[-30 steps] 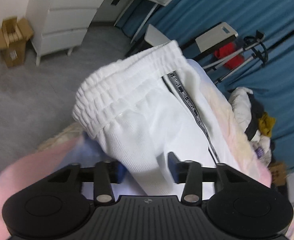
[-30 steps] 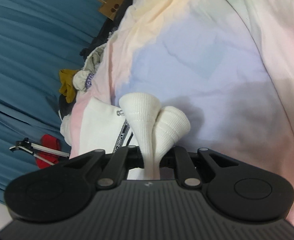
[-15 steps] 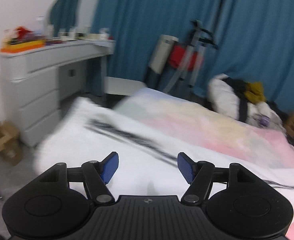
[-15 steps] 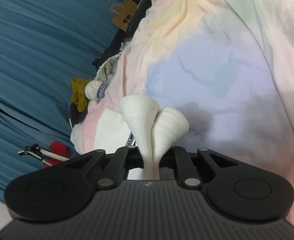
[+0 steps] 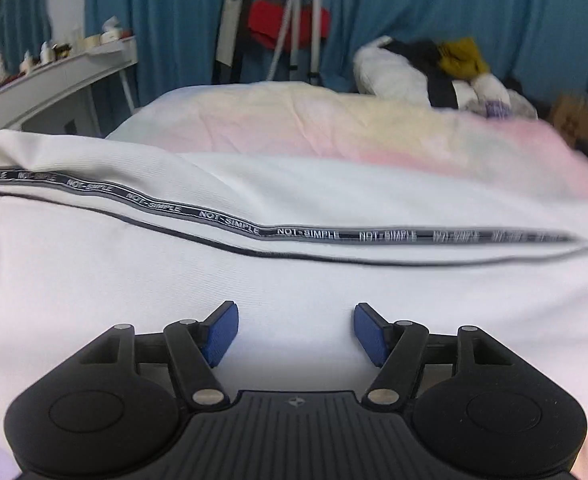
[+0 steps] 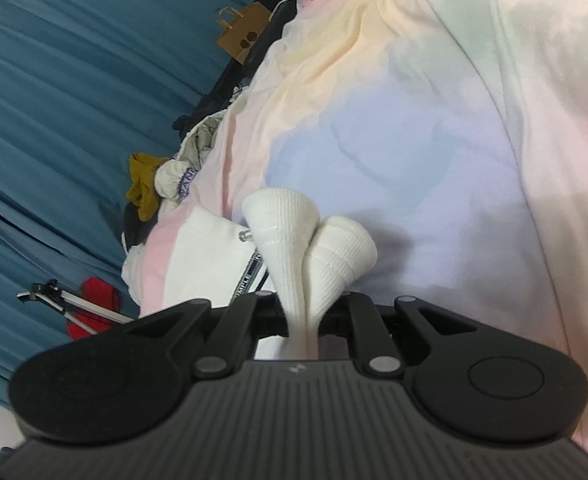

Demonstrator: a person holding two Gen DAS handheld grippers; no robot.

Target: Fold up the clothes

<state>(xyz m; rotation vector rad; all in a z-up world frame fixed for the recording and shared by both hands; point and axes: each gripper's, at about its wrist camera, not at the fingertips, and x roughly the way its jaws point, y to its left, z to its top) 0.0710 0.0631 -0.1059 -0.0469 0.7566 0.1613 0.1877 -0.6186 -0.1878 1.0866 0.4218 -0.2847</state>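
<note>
White track trousers (image 5: 277, 280) with a dark "NOT SIMPLE" side stripe (image 5: 229, 220) lie stretched across the pastel bed sheet (image 5: 334, 128). My left gripper (image 5: 296, 330) is open and empty just above the white cloth, blue pads (image 5: 221, 330) apart. My right gripper (image 6: 304, 320) is shut on the trousers' two ribbed ankle cuffs (image 6: 310, 240), which bulge out past the jaws. More of the trousers (image 6: 209, 256) shows behind the cuffs in the right wrist view.
A pile of clothes (image 5: 442, 72) lies at the bed's far side by the blue curtain (image 5: 474, 8). A tripod (image 5: 302, 20), a red cloth (image 5: 269, 20) and a white desk (image 5: 53, 80) stand behind. A paper bag (image 6: 241, 32) sits past the bed.
My left gripper let go of the trousers' waistband and opened; the trousers now lie flat on the bed. The right gripper kept its hold on the cuffs and shifted slightly.
</note>
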